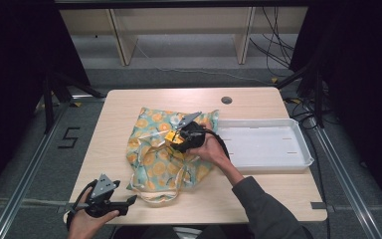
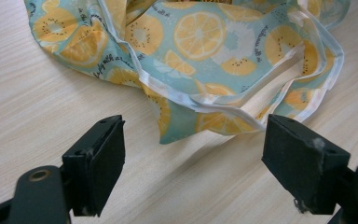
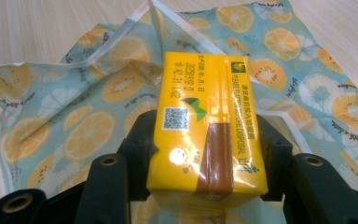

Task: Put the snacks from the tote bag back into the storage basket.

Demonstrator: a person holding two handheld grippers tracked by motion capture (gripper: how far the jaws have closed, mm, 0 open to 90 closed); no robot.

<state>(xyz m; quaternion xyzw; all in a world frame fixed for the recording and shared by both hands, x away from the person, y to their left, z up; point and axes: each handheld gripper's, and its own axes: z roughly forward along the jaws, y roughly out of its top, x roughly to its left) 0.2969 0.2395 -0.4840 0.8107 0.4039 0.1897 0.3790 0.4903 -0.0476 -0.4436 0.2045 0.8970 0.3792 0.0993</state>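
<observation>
My right gripper has its 2 black jaws pinched on the sides of a yellow drink carton, which sits upright between them with a brown stripe and small printed text facing the camera. In the high view I see that gripper over the middle of the table, held by the right hand, with the carton showing as a yellow patch at its tip. Under the carton lies the fruit-print bag, teal cloth with orange slices and a pale hem, crumpled and spread on the wooden table. In the right gripper view the bag covers the surface behind and below the carton, so the carton is above the cloth; I cannot tell whether it touches it.

My left gripper rests near the front left corner of the table in the left hand, well apart from the carton. Its jaws are spread wide with nothing between them, and they point at the bag's hem and handle loop, just short of the cloth.

A white tray sits just beside the bag on its right.
</observation>
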